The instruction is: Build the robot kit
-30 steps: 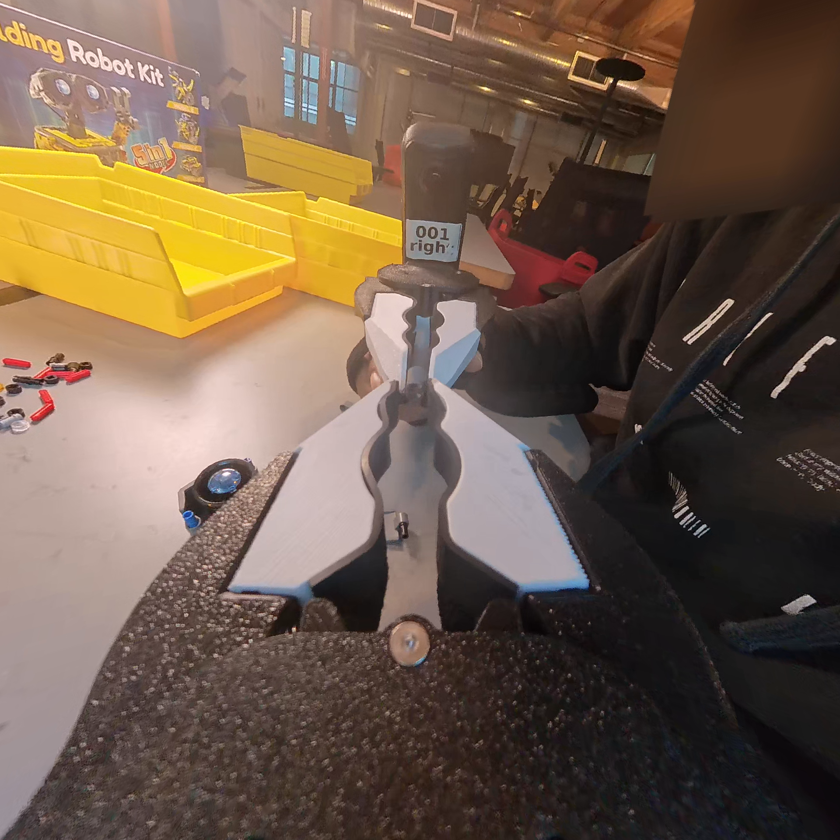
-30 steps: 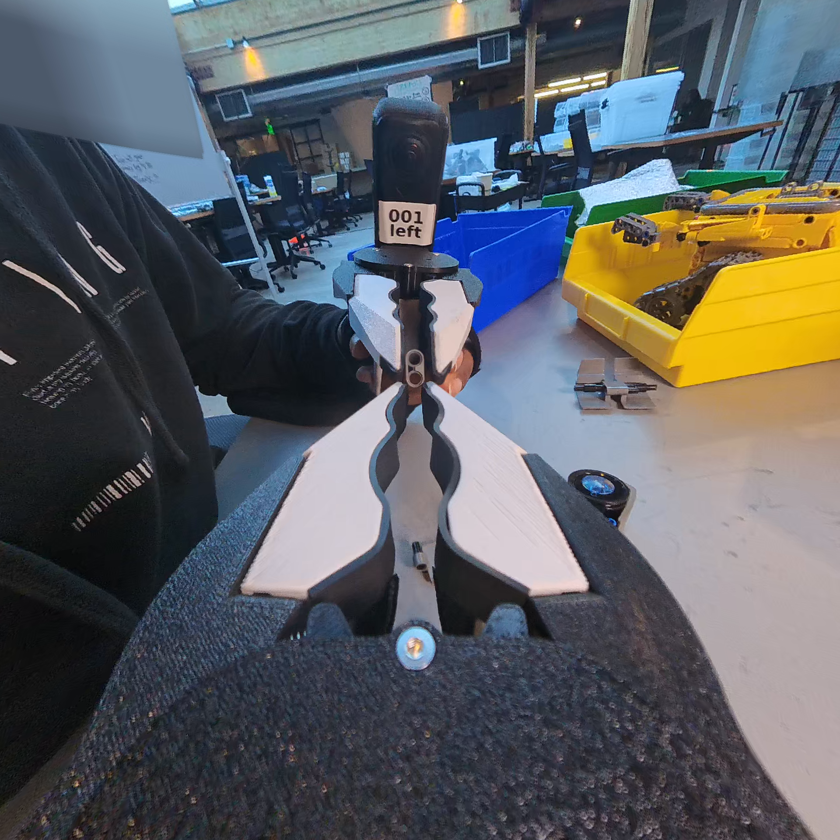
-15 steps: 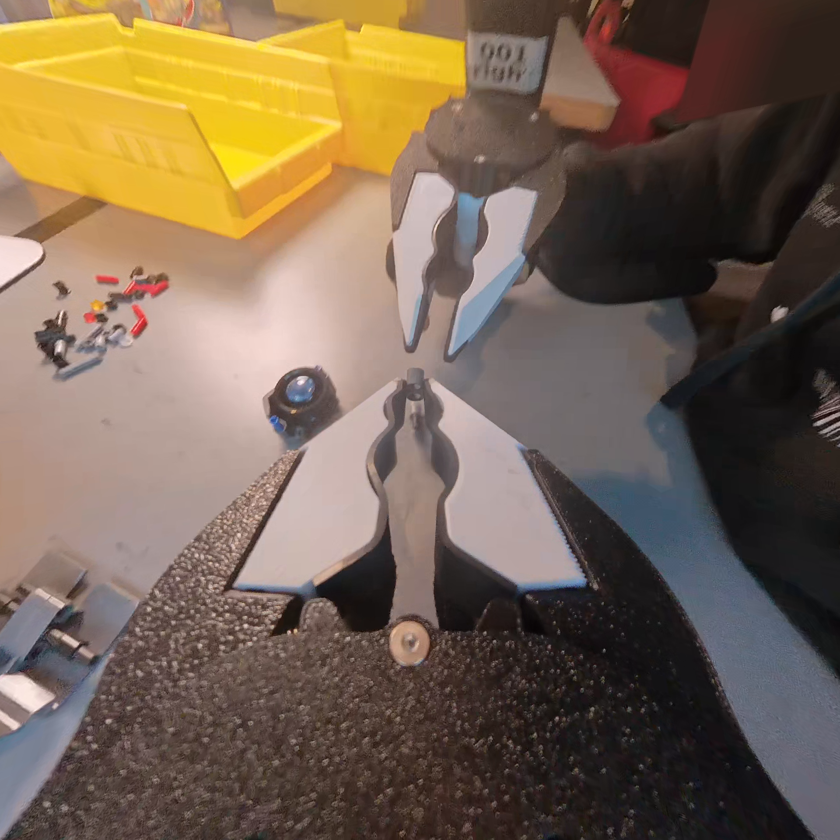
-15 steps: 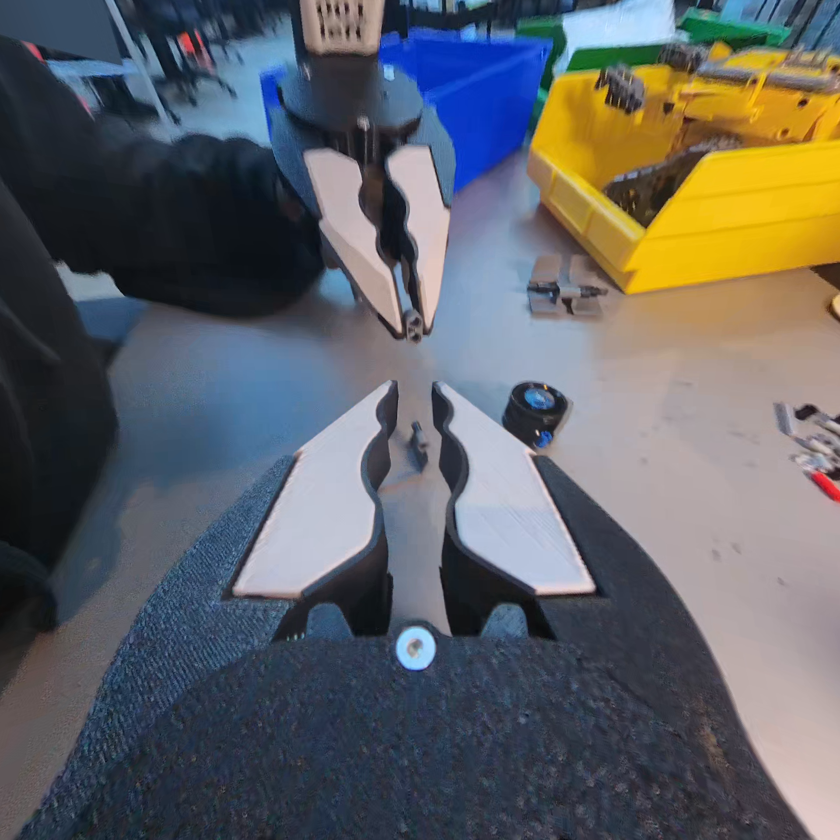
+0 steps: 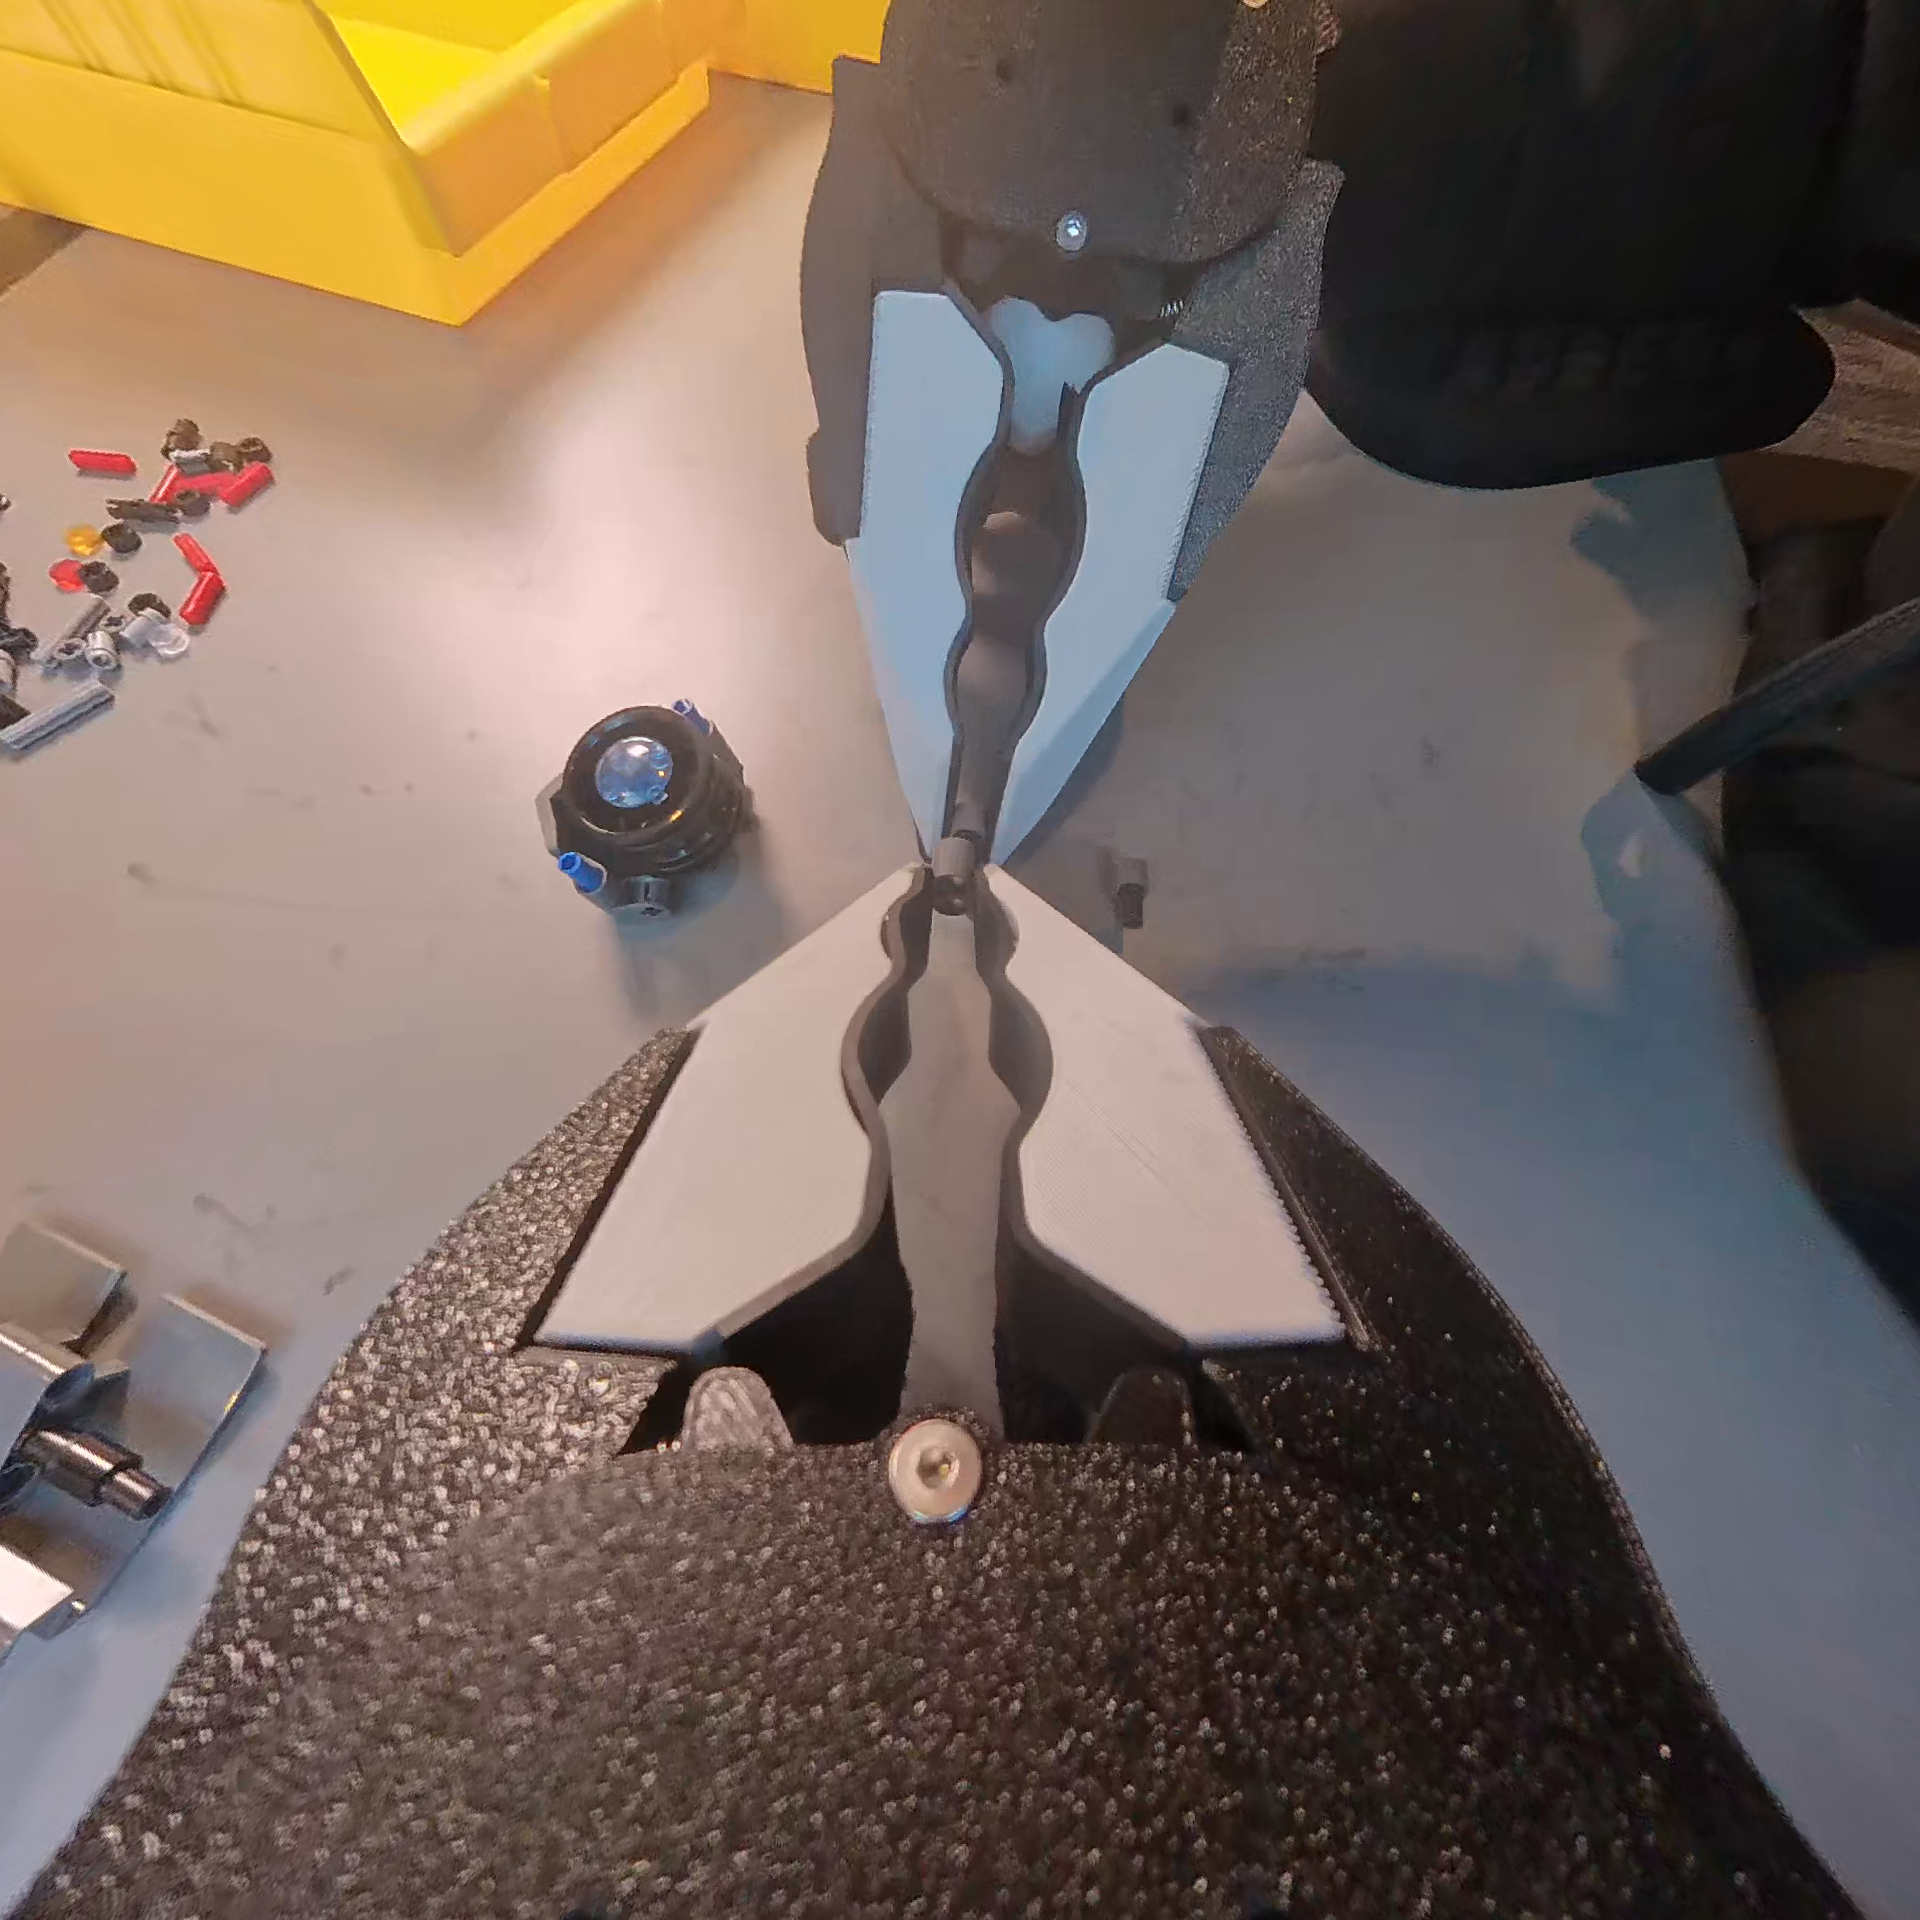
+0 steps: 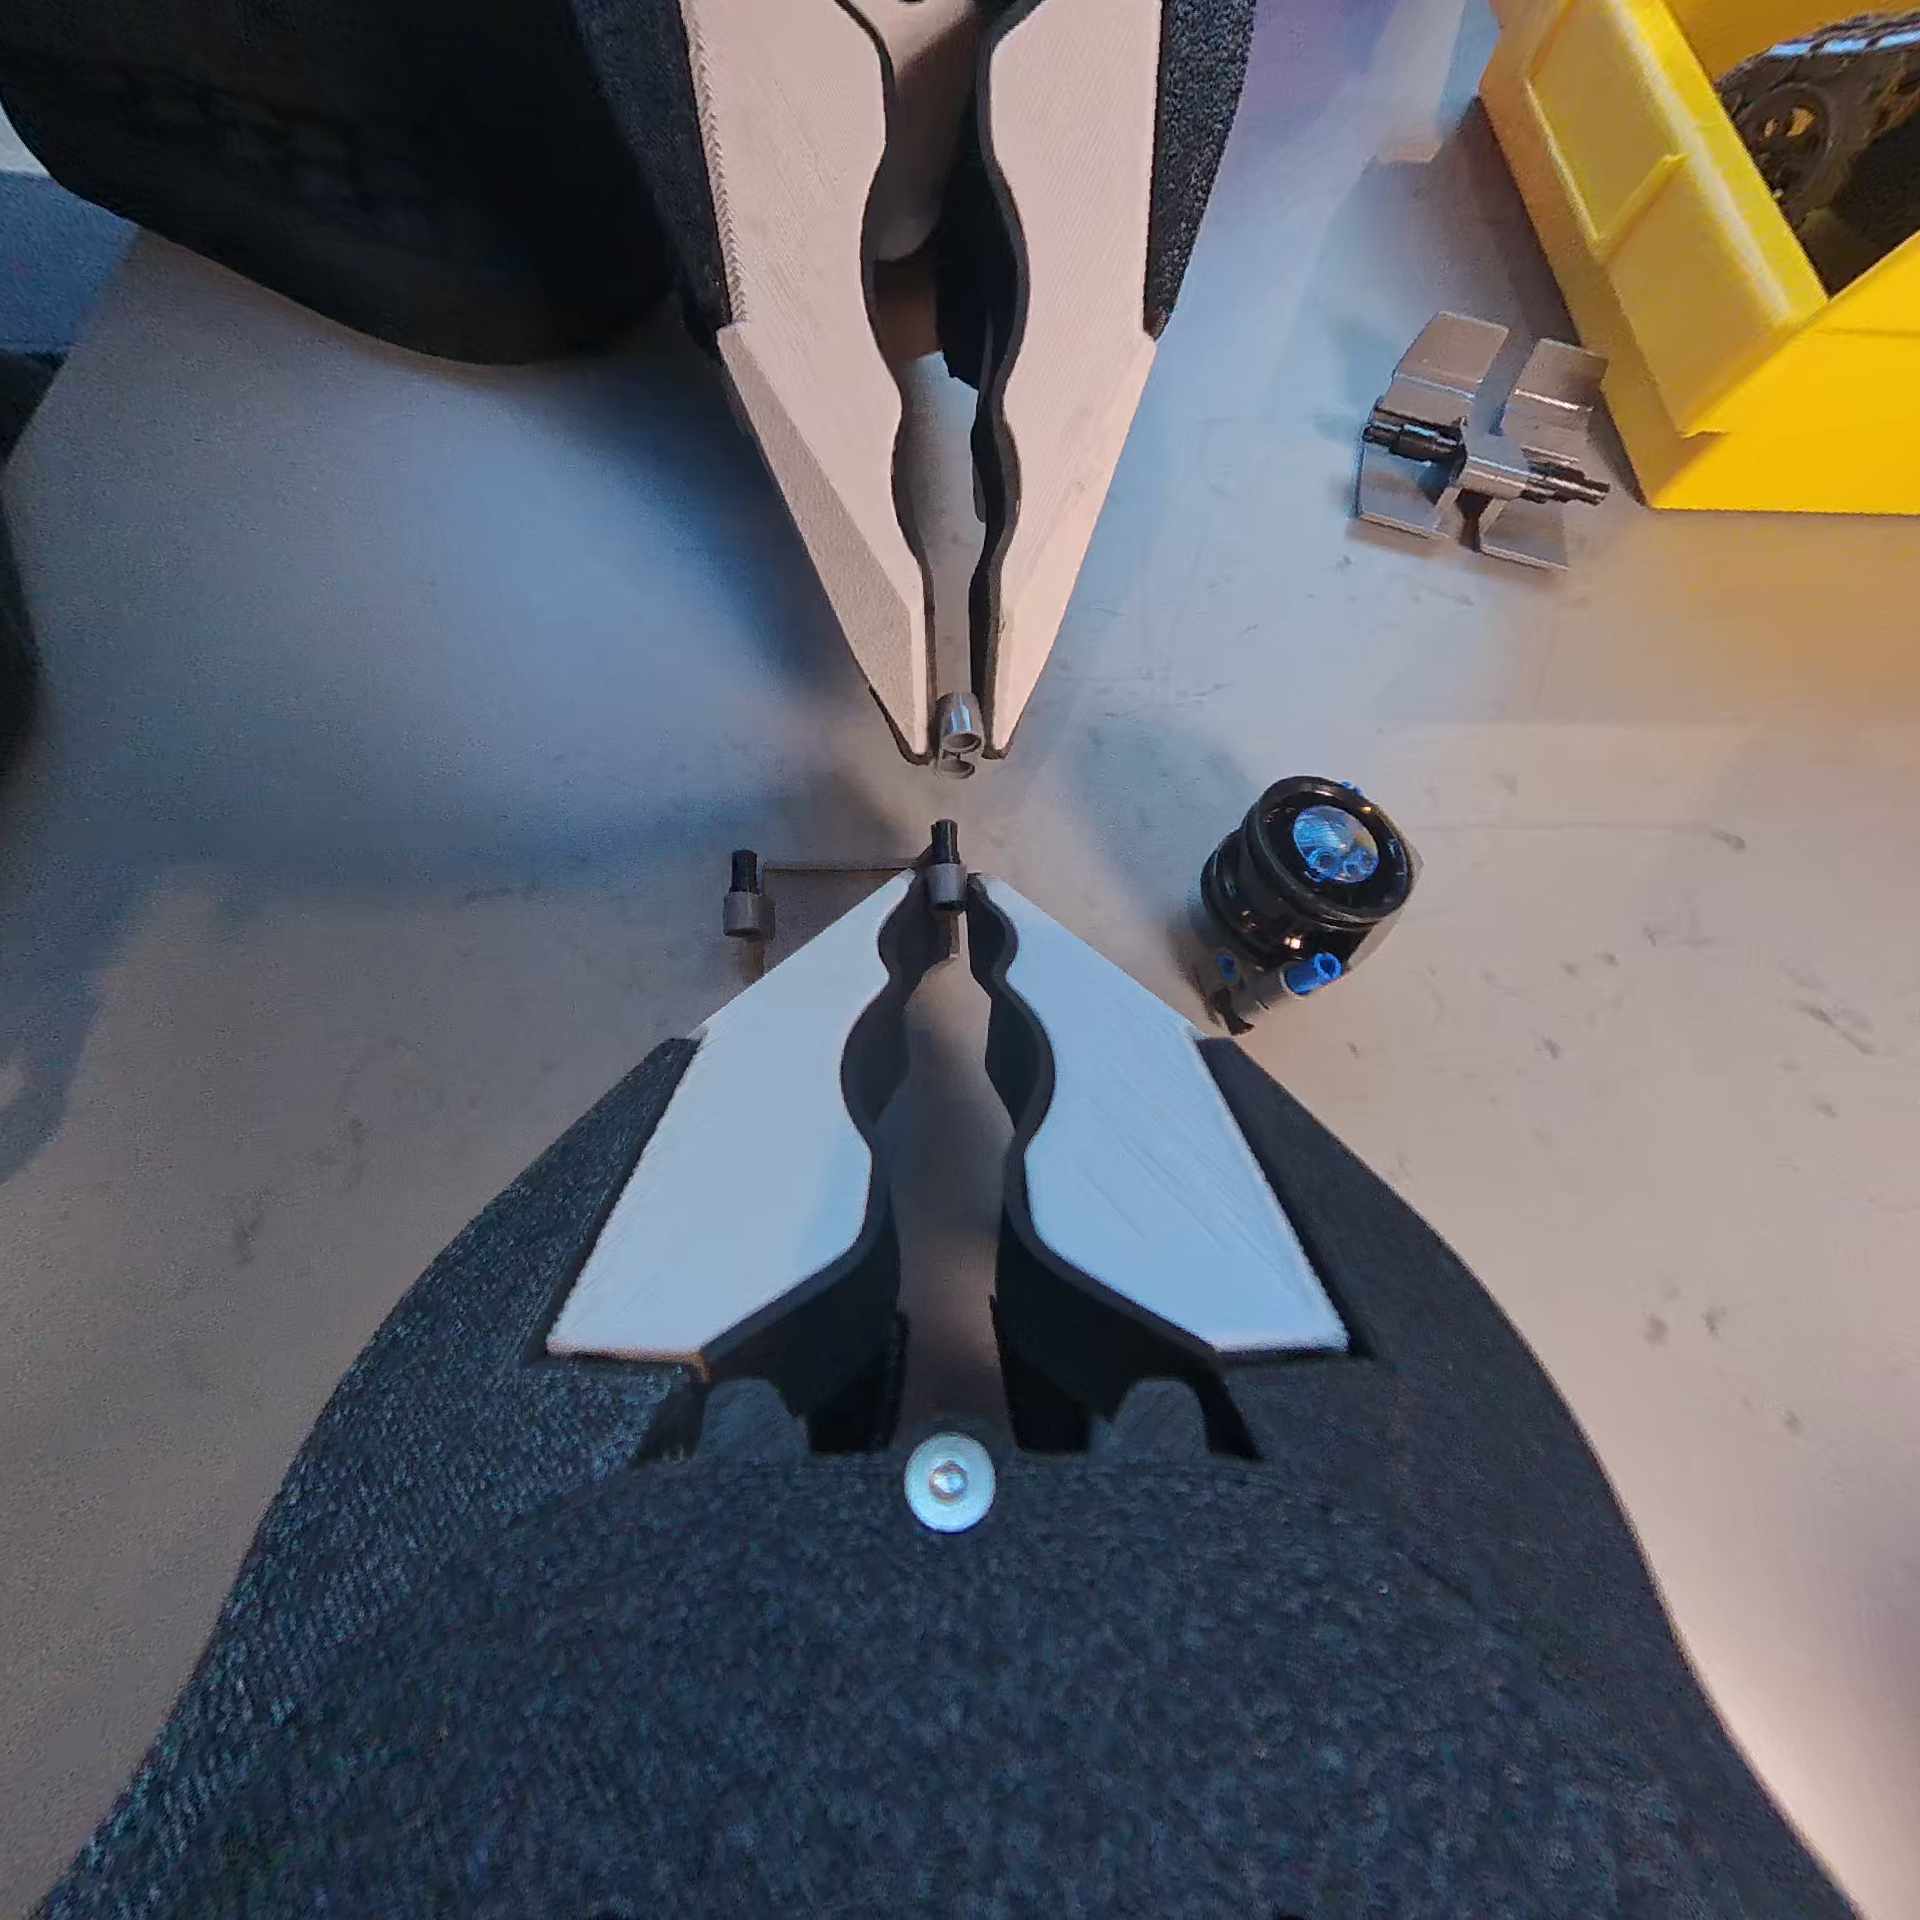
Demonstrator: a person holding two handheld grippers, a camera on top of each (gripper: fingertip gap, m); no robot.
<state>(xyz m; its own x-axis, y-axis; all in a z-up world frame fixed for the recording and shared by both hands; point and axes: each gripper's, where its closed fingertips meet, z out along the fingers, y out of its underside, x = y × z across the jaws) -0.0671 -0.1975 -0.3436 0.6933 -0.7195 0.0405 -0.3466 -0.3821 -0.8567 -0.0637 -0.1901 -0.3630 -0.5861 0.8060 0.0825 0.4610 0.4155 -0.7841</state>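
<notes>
— So, what carries everything?

— A grey, scuffed tabletop (image 5: 312,935). A bright yellow plastic bin (image 5: 312,156) sits at its far edge in the left wrist view. Another yellow plastic bin (image 6: 1662,260), with a dark tracked part inside, shows at the upper right of the right wrist view.

— And the two claws?

— They face each other tip to tip, low over the tabletop. The left claw (image 5: 953,878) is closed on a small grey connector with a round hole (image 6: 958,730), which sticks out just past its tips. The right claw (image 6: 945,881) is pinched around a short grey-and-black pin (image 6: 943,868), black end pointing at the connector.

— Do pin and connector touch?

— Not from the right wrist view: a narrow gap of tabletop shows between them. From the left wrist view I cannot tell.

— What lies around?

— A folded grey metal bracket with a dark rod through it (image 6: 1475,447), just beside the second bin. Nearer, right of the right claw, a round black wheel-like part with a blue centre and blue pegs (image 6: 1304,883). Well off to the left claw's left, a scatter of small red, black and grey pieces (image 5: 135,551).

— Anything smaller?

— A second short grey-and-black pin (image 6: 744,899), lying loose on the tabletop just left of the right claw's tips.
</notes>
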